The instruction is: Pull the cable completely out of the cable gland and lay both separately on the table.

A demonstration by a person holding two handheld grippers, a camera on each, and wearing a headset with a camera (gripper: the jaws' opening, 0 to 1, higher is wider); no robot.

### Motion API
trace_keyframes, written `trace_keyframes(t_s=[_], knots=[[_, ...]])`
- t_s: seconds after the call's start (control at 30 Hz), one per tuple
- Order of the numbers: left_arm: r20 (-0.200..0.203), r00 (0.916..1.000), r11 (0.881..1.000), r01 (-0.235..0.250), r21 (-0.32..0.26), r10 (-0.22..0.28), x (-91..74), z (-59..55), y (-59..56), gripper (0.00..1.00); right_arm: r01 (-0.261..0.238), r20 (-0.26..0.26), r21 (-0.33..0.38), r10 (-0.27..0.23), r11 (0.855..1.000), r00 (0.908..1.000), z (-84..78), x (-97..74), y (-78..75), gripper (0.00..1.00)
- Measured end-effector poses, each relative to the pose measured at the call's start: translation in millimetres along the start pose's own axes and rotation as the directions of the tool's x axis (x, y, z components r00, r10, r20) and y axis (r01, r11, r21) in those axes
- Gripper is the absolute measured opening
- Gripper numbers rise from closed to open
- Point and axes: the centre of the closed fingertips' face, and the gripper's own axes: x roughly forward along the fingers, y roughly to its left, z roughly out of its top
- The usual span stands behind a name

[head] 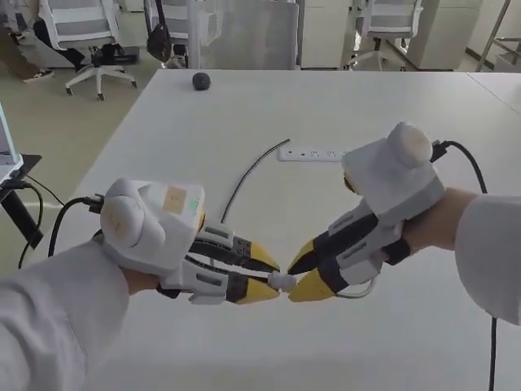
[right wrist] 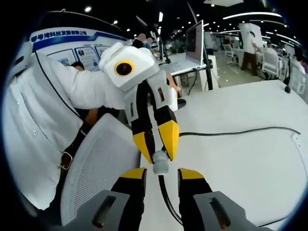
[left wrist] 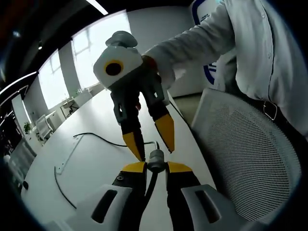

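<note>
The person's hands bring both grippers tip to tip, low over the desk (head: 244,122). The left gripper (head: 275,280) has its fingers clamped on the white cable gland (head: 283,282). The right gripper (head: 295,283) faces it, fingers apart. In the right gripper view the cable (right wrist: 164,195) runs from the gland between those parted fingers. The head view adds a power strip (head: 309,153) farther back on the desk.
</note>
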Motion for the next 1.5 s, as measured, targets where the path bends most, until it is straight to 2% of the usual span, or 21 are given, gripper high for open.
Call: trace_keyframes(t_s=[0.03,0.17,0.3,0.37,0.47,0.77,1.2,1.5], knots=[[-0.001,1.0000,1.000,0.001,0.006,-0.001,-0.2,0.8,-0.1,0.15,-0.016,-0.004,0.023,0.016,1.000,0.9999,0.7,-1.0,0.8,0.22],[-0.002,1.0000,1.000,0.001,0.024,-0.001,-1.3,3.2,0.7,0.15,-0.049,-0.003,0.043,0.049,0.998,0.9988,3.1,-2.8,2.7,0.18],[-0.007,1.0000,0.999,0.001,0.035,-0.001,-2.2,4.3,0.7,0.15,-0.058,-0.010,0.046,0.058,0.997,0.9983,2.3,-1.8,3.6,0.15],[-0.008,1.0000,0.999,0.003,0.036,-0.003,-2.7,4.7,0.3,0.15,-0.086,0.001,0.053,0.086,0.995,0.9963,4.6,-0.9,8.7,0.14],[-0.004,1.0000,0.999,0.005,0.039,-0.005,-3.0,6.0,-0.4,0.15,-0.102,-0.006,0.052,0.102,0.993,0.9948,5.2,1.7,12.7,0.12],[-0.005,1.0000,0.999,0.008,0.038,-0.008,-1.9,6.9,-3.4,0.15,-0.089,-0.016,0.023,0.090,0.996,0.9958,4.8,4.4,13.7,0.09],[-0.007,0.9999,0.999,0.012,0.048,-0.012,0.1,10.7,-5.8,0.15,-0.100,-0.020,0.031,0.101,0.994,0.9947,3.3,1.8,14.3,0.09],[-0.016,0.9999,0.999,0.005,0.039,-0.004,0.4,6.5,-3.2,0.15,-0.105,-0.046,0.019,0.106,0.994,0.9933,2.3,3.9,10.8,0.08]])
